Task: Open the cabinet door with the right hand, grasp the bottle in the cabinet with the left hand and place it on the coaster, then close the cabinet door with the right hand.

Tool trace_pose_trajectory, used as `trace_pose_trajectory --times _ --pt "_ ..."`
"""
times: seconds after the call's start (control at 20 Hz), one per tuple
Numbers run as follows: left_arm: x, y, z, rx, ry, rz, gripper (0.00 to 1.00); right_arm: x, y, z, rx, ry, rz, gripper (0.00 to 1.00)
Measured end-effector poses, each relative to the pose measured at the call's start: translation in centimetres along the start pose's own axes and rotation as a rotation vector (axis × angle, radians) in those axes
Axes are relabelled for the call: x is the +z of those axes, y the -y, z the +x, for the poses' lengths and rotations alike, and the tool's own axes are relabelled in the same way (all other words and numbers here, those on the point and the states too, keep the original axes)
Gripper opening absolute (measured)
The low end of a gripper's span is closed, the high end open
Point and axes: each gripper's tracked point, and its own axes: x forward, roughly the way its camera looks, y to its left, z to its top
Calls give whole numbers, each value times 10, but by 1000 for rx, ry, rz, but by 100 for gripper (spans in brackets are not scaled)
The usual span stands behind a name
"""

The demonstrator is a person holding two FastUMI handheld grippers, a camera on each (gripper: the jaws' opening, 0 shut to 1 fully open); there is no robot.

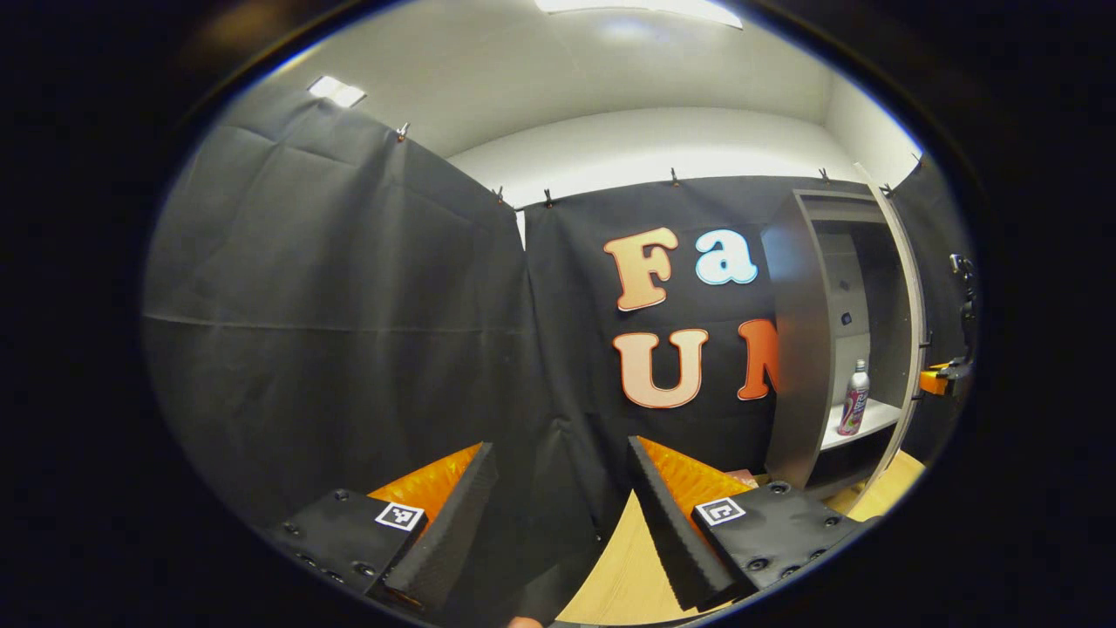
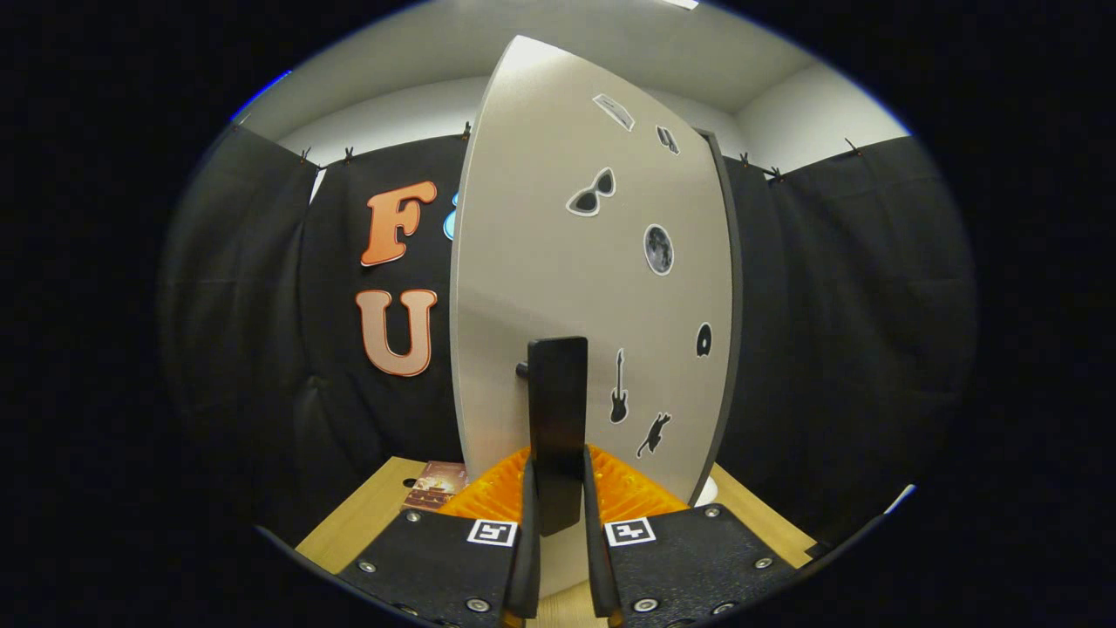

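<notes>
- L. gripper view: we see the left gripper [image 1: 558,515] with its fingers spread wide apart, nothing between them, held over the wooden table [image 1: 623,576] and facing the black cloth.
- Same view, far right: the cabinet [image 1: 806,340] stands open; the bottle [image 1: 854,399] sits upright on its white shelf [image 1: 863,423], well apart from the left gripper and up to its right.
- Same view, right edge: we make out the door [image 1: 907,314] edge-on, w/ the other gripper just beyond it, too small to judge.
- R. gripper view: the right gripper [image 2: 558,523] is clamped on the dark upright handle [image 2: 558,419] of the door [image 2: 540,288], fingers pressing both sides.
- This view gives us the door's outer face w/ stickers [image 2: 591,194], plus a small brownish card [image 2: 433,485] lying flat on the table [image 2: 366,515] at left.
</notes>
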Motion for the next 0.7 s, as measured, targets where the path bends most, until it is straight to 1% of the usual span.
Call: trace_pose_trajectory --times 0.25,0.4,0.45,0.6,0.7 --pt "0 26 7 -53 -1 -15 99 0 18 -9 -52 7 -8 22" --pt "-1 48 14 -92 1 -24 99 2 29 -12 -88 13 -25 16" --pt "-1 57 17 -107 -1 -28 97 1 33 -12 -97 9 -29 14" --pt "-5 83 23 -157 -13 -34 99 -1 41 -20 -106 3 -10 11" --pt "-4 99 24 -180 -15 -27 96 -2 48 -27 -125 2 -3 10"
